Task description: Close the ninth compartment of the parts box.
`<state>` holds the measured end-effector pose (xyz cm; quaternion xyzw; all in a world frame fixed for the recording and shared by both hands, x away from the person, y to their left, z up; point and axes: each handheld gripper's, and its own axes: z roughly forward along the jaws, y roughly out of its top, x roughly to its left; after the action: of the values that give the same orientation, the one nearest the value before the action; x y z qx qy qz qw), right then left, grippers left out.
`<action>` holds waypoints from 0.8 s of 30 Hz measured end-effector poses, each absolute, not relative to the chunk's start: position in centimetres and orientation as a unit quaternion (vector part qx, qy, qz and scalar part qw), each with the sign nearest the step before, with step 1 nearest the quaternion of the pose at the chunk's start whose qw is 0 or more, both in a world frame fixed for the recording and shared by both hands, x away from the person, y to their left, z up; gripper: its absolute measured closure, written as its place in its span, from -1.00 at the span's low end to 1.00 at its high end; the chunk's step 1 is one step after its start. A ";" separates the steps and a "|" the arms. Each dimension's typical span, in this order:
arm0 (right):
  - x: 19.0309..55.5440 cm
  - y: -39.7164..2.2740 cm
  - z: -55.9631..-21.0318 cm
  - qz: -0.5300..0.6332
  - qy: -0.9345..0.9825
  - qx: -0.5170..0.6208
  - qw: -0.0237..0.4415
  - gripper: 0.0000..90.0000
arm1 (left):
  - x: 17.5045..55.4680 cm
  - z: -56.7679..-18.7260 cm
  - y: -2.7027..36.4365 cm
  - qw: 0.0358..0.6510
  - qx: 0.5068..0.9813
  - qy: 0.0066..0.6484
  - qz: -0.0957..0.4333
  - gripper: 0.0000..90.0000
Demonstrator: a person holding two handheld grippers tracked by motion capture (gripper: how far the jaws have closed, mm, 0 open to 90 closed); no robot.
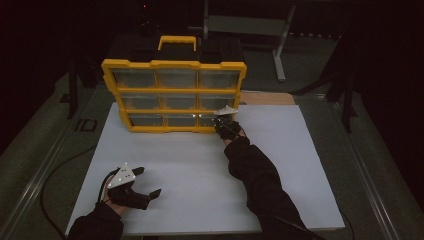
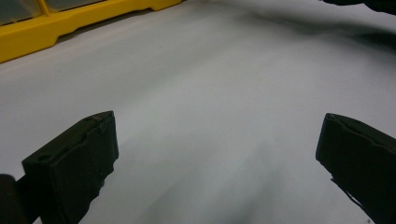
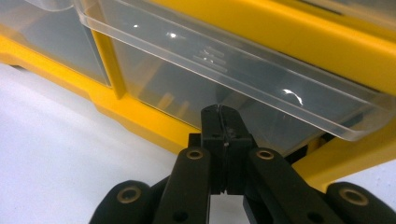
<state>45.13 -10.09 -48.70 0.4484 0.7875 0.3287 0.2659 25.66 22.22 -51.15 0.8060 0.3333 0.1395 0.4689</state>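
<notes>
A yellow organizer [image 1: 172, 64] with three rows of clear drawers stands at the back of a white board [image 1: 200, 170]. My right gripper [image 1: 223, 122] is at its bottom right drawer [image 1: 210, 120]. In the right gripper view the right gripper [image 3: 224, 114] has its jaws pressed together with no gap. Their tips sit against the clear drawer [image 3: 243, 70] just under its lip, above the yellow frame [image 3: 140, 116]. My left gripper [image 1: 149, 182] rests low on the board at the front left, open. In its own view the left gripper [image 2: 217, 122] has only bare board between its jaws.
A black case with a yellow handle [image 1: 177, 42] sits behind the organizer. A grey metal stand [image 1: 280, 45] is farther back on the right. The board's front edge lies near the person's sleeves. The organizer's base [image 2: 56, 25] crosses the top left of the left gripper view.
</notes>
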 end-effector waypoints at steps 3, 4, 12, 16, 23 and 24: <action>45.1 -10.0 -48.7 0.328 0.788 0.447 0.267 1.00 | 25.6 -51.1 22.3 0.470 0.804 0.335 0.141 -1.00; 45.1 -10.1 -48.7 0.327 0.789 0.447 0.265 1.00 | 25.6 -51.1 22.3 0.470 0.804 0.335 0.141 -1.00; 44.9 -10.3 -48.8 0.324 0.793 0.451 0.251 1.00 | 25.6 -51.1 22.3 0.470 0.804 0.336 0.142 -1.00; 44.7 -10.4 -48.7 0.325 0.795 0.447 0.248 1.00 | 25.6 -51.1 22.3 0.470 0.804 0.335 0.143 -1.00; 43.4 -10.4 -48.7 0.332 0.800 0.435 0.247 0.86 | 25.5 -51.0 22.3 0.470 0.803 0.336 0.144 -1.00; 43.4 -10.4 -48.7 0.332 0.800 0.435 0.247 0.86 | 25.5 -51.0 22.3 0.470 0.803 0.336 0.144 -1.00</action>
<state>43.44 -10.35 -48.69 0.4348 0.8001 0.3316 0.2468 25.52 22.31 -50.97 0.8034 0.3357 0.1442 0.4702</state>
